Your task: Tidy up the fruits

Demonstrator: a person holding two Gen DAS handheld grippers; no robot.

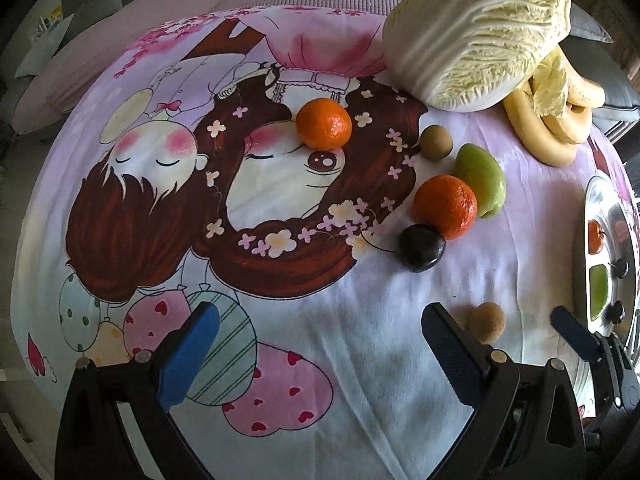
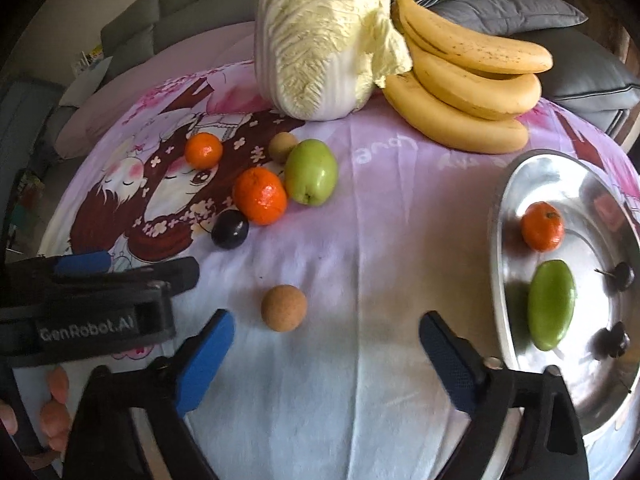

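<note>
On the cartoon-print cloth lie two oranges [image 2: 260,196] [image 2: 203,150], a green fruit [image 2: 311,172], a dark plum [image 2: 229,229] and a small brown fruit [image 2: 282,147]. Another small brown round fruit [image 2: 284,308] lies alone, just ahead of my right gripper [image 2: 326,332], which is open and empty. My left gripper [image 1: 320,320] is open and empty over the cloth; the brown fruit [image 1: 486,320] is just right of its right finger. A metal plate [image 2: 496,216] at right holds an orange [image 2: 543,226], a green fruit [image 2: 551,305] and two dark cherries [image 2: 622,276].
A napa cabbage [image 2: 320,36] and a bunch of bananas [image 2: 464,92] lie at the back of the table. Grey cushions [image 2: 520,12] are behind them. The left gripper's body [image 2: 100,304] sits at the left of the right wrist view.
</note>
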